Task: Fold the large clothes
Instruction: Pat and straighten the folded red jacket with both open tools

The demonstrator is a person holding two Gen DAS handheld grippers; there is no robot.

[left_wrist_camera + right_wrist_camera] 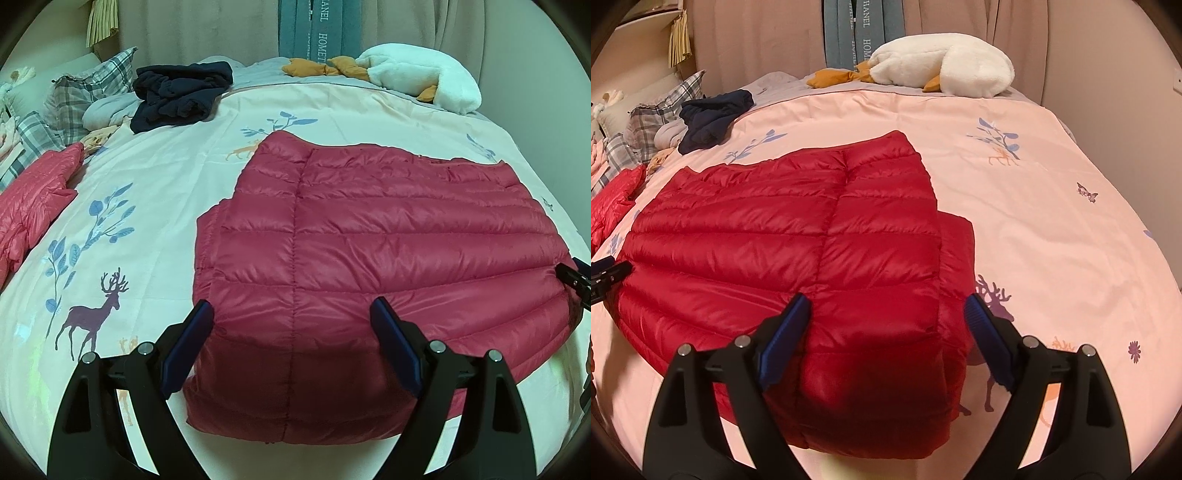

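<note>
A red quilted down jacket [369, 240] lies flat on the pale printed bed cover [147, 221], with its sides folded in. My left gripper [291, 306] hovers over the jacket's near left corner. Its jaws are wide open, and the blue pads touch nothing. In the right wrist view the same jacket [783, 240] fills the middle. My right gripper [888, 300] stands open above its near right corner, straddling the folded edge without pressing it. Each gripper shows at the rim of the other's view: the right gripper [576, 280] and the left gripper [609, 273].
A second red puffer garment [33, 195] lies at the left edge of the bed. A crumpled dark navy garment [181, 92] and plaid pillows [88, 85] sit at the back left. A white plush goose [421, 74] rests at the far end before the curtains.
</note>
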